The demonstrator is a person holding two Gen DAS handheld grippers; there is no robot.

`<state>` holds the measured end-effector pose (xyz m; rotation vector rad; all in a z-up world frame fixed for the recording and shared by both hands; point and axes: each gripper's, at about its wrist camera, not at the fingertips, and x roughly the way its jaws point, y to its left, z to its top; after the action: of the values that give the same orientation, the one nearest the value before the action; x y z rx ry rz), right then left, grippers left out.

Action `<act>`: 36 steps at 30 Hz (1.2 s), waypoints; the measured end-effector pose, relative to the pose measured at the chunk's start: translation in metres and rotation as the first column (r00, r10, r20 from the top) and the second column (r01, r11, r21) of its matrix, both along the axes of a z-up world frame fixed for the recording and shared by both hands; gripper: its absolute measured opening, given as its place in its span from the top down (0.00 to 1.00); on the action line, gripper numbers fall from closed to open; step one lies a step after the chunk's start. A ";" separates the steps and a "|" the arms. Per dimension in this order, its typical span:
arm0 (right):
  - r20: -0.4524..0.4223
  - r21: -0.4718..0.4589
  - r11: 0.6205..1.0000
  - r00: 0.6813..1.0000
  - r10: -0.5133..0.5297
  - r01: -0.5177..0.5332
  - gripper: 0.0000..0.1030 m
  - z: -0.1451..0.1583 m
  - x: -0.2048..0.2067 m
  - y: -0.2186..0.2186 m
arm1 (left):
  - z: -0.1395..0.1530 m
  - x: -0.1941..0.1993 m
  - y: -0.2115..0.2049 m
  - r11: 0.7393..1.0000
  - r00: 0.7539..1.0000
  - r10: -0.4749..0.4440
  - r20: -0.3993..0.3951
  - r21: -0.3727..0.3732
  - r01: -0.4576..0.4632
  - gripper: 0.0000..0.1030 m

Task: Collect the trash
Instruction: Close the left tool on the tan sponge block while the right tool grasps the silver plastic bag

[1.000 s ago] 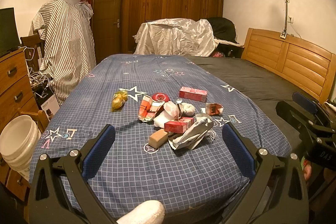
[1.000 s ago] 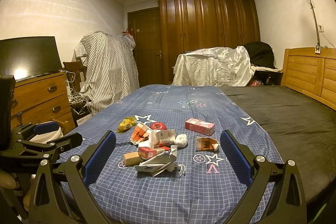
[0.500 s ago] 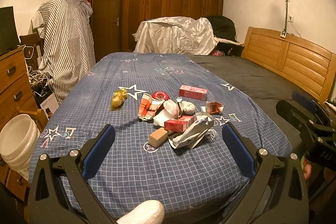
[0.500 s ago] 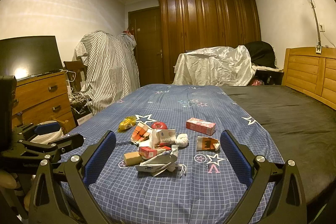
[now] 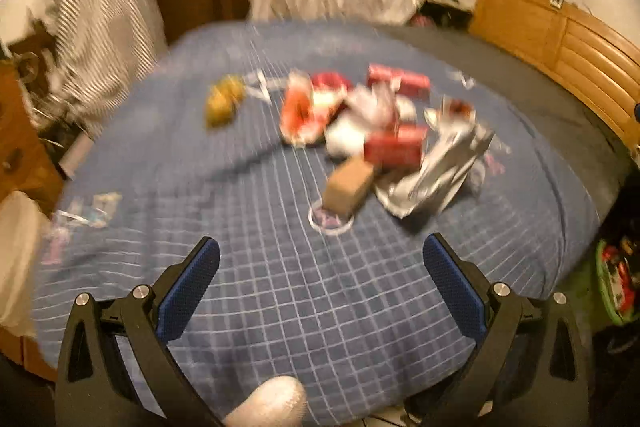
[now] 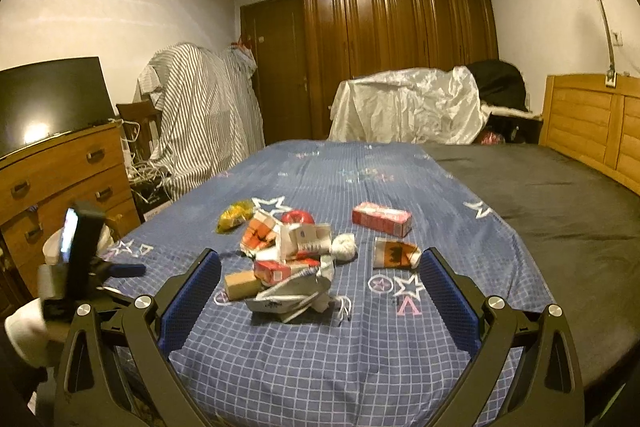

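Observation:
A pile of trash lies on the blue checked bedspread: a tan box, a red carton, a crumpled silver wrapper, a pink-red box, an orange-white carton, a yellow wrapper and a torn carton. My left gripper is open and empty, just short of the pile. My right gripper is open and empty, its jaws standing either side of the pile's near end.
A wooden dresser with a TV stands left of the bed. A white bucket sits on the floor at the left. A green basket is at the bed's right corner. The wooden headboard runs along the right.
My left gripper has moved forward and tilted down toward the pile, so its view is blurred. My right gripper has barely moved. Both stay open.

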<state>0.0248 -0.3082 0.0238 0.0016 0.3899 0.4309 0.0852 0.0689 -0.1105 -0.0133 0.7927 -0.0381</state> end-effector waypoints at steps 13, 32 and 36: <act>-0.377 0.264 0.962 0.911 0.167 -0.067 0.04 -0.092 0.086 0.022 | -0.040 0.097 0.002 0.984 0.973 -0.177 -0.151 -0.051 0.171 0.38; -0.508 0.311 0.947 0.856 0.093 0.082 0.53 -0.171 0.201 0.081 | -0.044 0.126 0.010 0.962 0.971 -0.203 -0.127 -0.211 0.174 0.75; -0.443 0.260 0.965 0.891 0.097 0.024 0.61 -0.155 0.188 0.084 | -0.041 0.116 0.007 0.970 0.982 -0.159 -0.106 -0.203 0.135 0.76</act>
<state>0.2126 -0.2247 -0.1310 0.3575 0.7936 0.5173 0.2013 0.0756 -0.1510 -0.1433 0.9085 -0.2582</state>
